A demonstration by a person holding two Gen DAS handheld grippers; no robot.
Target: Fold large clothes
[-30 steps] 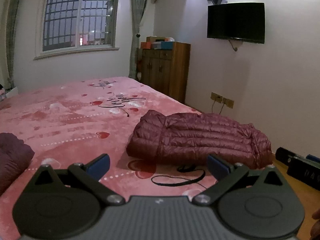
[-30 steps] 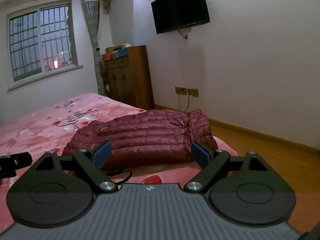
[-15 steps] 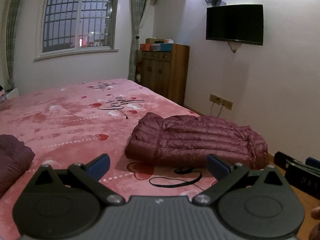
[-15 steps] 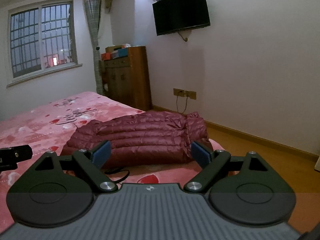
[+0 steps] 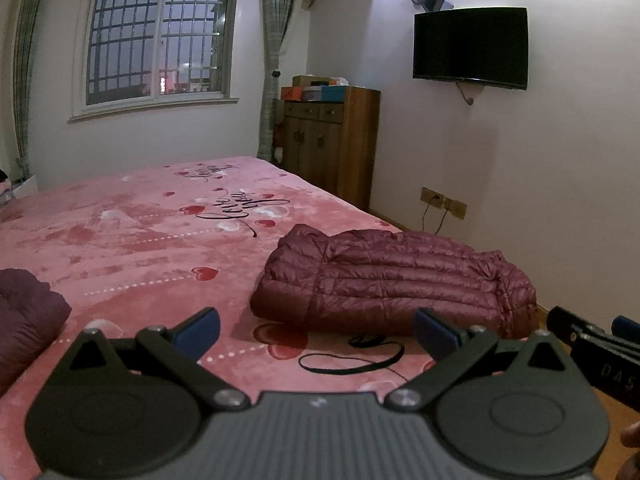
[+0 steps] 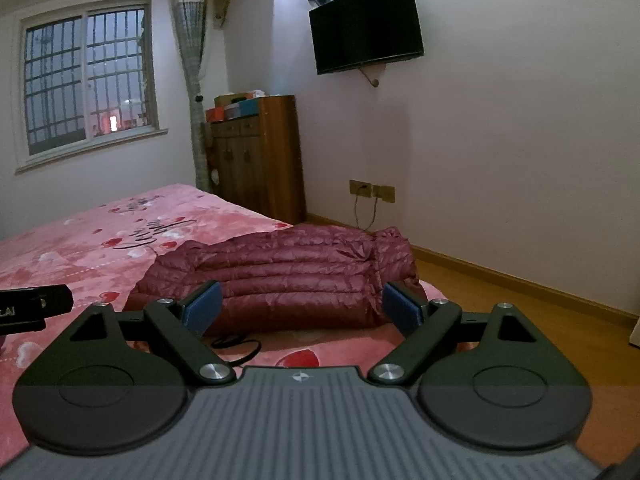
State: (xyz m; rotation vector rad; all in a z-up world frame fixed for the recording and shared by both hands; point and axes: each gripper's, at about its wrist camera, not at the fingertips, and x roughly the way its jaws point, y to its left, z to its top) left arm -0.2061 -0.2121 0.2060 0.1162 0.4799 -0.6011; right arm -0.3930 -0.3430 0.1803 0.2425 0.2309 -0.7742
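A dark red quilted down jacket (image 5: 392, 280) lies folded into a long bundle near the right edge of the pink heart-print bed (image 5: 132, 240). It also shows in the right wrist view (image 6: 280, 280). My left gripper (image 5: 316, 336) is open and empty, held above the bed just short of the jacket. My right gripper (image 6: 302, 312) is open and empty, in front of the jacket's near side. Another dark red garment (image 5: 24, 320) lies at the left edge of the left wrist view.
A thin black cord loop (image 5: 352, 360) lies on the bed just before the jacket. A wooden cabinet (image 5: 332, 144) stands by the wall beyond the bed, and a TV (image 5: 472, 48) hangs on the wall. Wooden floor (image 6: 520, 320) lies right of the bed.
Both grippers have pulled back and risen slightly from the jacket, so it sits a little farther and lower in both views. Both stay open.
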